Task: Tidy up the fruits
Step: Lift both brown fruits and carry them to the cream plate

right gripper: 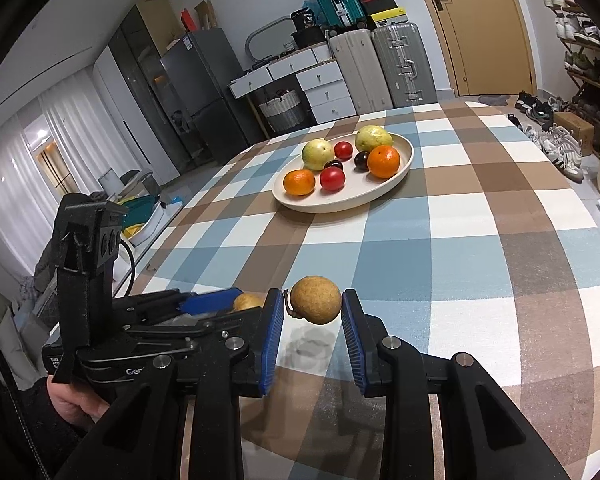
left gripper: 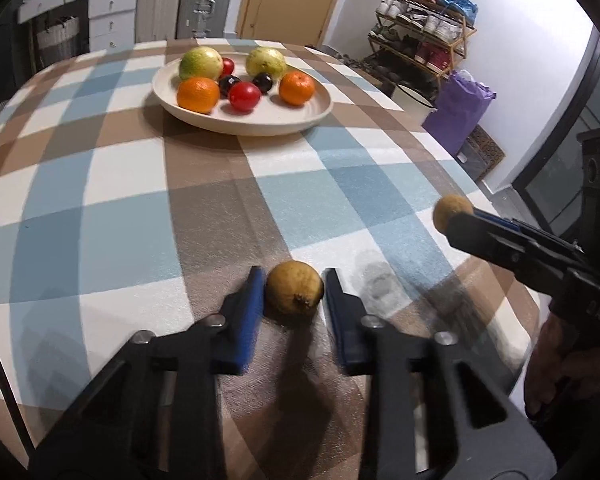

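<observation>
My left gripper (left gripper: pixel 294 280) is shut on a small round brown fruit (left gripper: pixel 295 294) that sits low on the checked tablecloth, its blue pads touching both sides. The right gripper (right gripper: pixel 310 298) is shut on a second brown fruit (right gripper: pixel 315 300), held a little above the cloth with a shadow below it. In the left wrist view that right gripper (left gripper: pixel 456 216) comes in from the right with its fruit (left gripper: pixel 449 211). The left gripper (right gripper: pixel 242 300) and its fruit (right gripper: pixel 247 302) show at the left of the right wrist view. A cream oval plate (left gripper: pixel 244 128) (right gripper: pixel 340 204) farther back holds green, orange, red and dark fruits.
The table's right edge (left gripper: pixel 500 200) curves close to the right gripper. Beyond it stand a purple bag (left gripper: pixel 458 108) and a shoe rack (left gripper: pixel 420 28). Suitcases (right gripper: pixel 380 64) and drawers stand behind the table. A hand (left gripper: pixel 556 364) holds the right gripper's handle.
</observation>
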`<action>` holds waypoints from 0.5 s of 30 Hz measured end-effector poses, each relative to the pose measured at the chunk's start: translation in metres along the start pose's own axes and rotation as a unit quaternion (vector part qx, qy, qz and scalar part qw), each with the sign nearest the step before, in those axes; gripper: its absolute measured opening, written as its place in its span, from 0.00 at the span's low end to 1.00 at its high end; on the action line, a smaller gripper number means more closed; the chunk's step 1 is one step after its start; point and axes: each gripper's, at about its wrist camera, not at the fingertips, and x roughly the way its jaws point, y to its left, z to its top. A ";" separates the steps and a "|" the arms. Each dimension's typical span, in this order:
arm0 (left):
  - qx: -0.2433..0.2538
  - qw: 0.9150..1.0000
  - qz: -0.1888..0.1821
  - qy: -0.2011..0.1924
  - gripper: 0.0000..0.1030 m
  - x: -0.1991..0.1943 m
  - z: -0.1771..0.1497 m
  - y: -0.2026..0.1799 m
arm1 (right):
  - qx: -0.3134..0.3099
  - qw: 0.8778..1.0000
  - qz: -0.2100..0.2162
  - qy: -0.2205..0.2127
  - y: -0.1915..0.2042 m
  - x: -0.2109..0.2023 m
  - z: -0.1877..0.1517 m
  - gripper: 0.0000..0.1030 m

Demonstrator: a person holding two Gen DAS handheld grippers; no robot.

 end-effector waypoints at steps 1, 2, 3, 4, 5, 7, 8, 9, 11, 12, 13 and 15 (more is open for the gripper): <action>0.000 1.000 -0.002 -0.001 0.25 0.000 -0.001 0.000 | 0.000 1.000 0.000 0.000 0.000 0.000 0.000 0.29; 0.000 1.000 -0.004 -0.001 0.25 0.000 0.000 0.000 | 0.001 1.000 0.001 0.000 -0.001 0.000 0.000 0.29; -0.001 1.000 -0.005 -0.001 0.25 0.000 -0.001 0.000 | 0.002 1.000 0.002 0.000 -0.001 0.000 0.000 0.29; 0.000 1.000 -0.004 0.000 0.25 0.000 0.000 -0.001 | 0.003 1.000 0.003 0.001 -0.002 0.001 0.001 0.29; 0.002 1.000 -0.002 0.000 0.25 0.000 0.001 -0.001 | 0.004 1.000 0.003 0.002 -0.003 0.002 0.001 0.29; 0.003 1.000 -0.003 -0.002 0.25 -0.001 0.002 -0.001 | 0.006 1.000 0.005 0.003 -0.006 0.004 0.002 0.29; 0.005 1.000 -0.002 -0.002 0.25 -0.001 0.003 -0.002 | 0.008 1.000 0.008 0.004 -0.007 0.006 0.003 0.29; 0.006 1.000 -0.001 -0.002 0.25 -0.001 0.005 -0.002 | 0.009 1.000 0.009 0.005 -0.008 0.007 0.004 0.29; 0.006 1.000 0.000 -0.004 0.25 -0.002 0.009 -0.002 | 0.011 1.000 0.011 0.006 -0.010 0.010 0.007 0.29; 0.006 1.000 0.000 -0.004 0.25 -0.002 0.012 -0.002 | 0.011 1.000 0.013 0.007 -0.010 0.011 0.008 0.29; 0.004 1.000 0.001 -0.005 0.25 -0.002 0.016 -0.001 | 0.012 1.000 0.016 0.007 -0.011 0.013 0.010 0.29; 0.001 1.000 0.001 -0.006 0.25 -0.003 0.022 0.001 | 0.012 1.000 0.019 0.007 -0.012 0.015 0.014 0.29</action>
